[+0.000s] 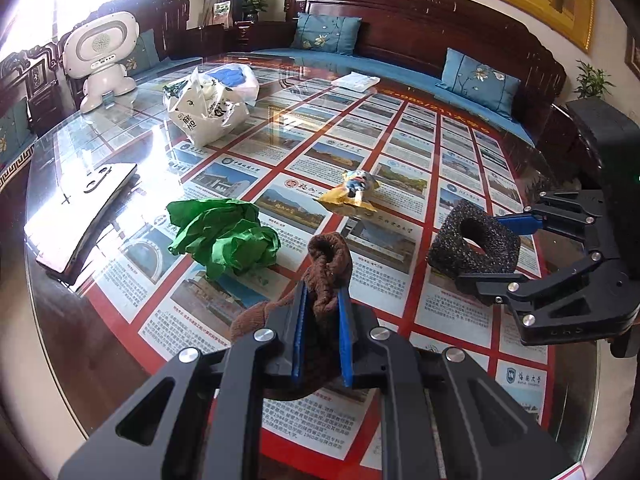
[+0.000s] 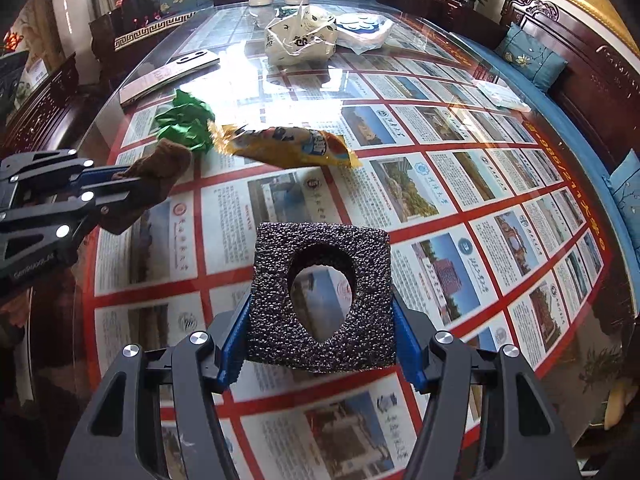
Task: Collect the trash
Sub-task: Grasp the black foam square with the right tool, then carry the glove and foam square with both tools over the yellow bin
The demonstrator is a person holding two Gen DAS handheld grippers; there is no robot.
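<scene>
My left gripper (image 1: pixel 323 292) is shut on a brown sock (image 1: pixel 330 256), whose rolled end sticks up past the blue pads. The right wrist view shows that gripper (image 2: pixel 128 188) and sock (image 2: pixel 160 172) at the left. My right gripper (image 2: pixel 320 312) is shut on a black foam block (image 2: pixel 272 280) with a round hole, held over the glass table (image 2: pixel 440 184); the left wrist view shows this gripper (image 1: pixel 480 248) and block (image 1: pixel 448 236) at the right. A crumpled green paper (image 1: pixel 224 236) and a yellow snack wrapper (image 1: pixel 352 192) lie on the table ahead.
A white plastic bag (image 1: pixel 208 108) stands further back, with a white robot toy (image 1: pixel 102 60) behind it. A flat white device (image 1: pixel 88 208) lies at the left edge. A white packet (image 1: pixel 356 80) lies at the far side. A carved sofa with blue cushions (image 1: pixel 476 76) borders the table.
</scene>
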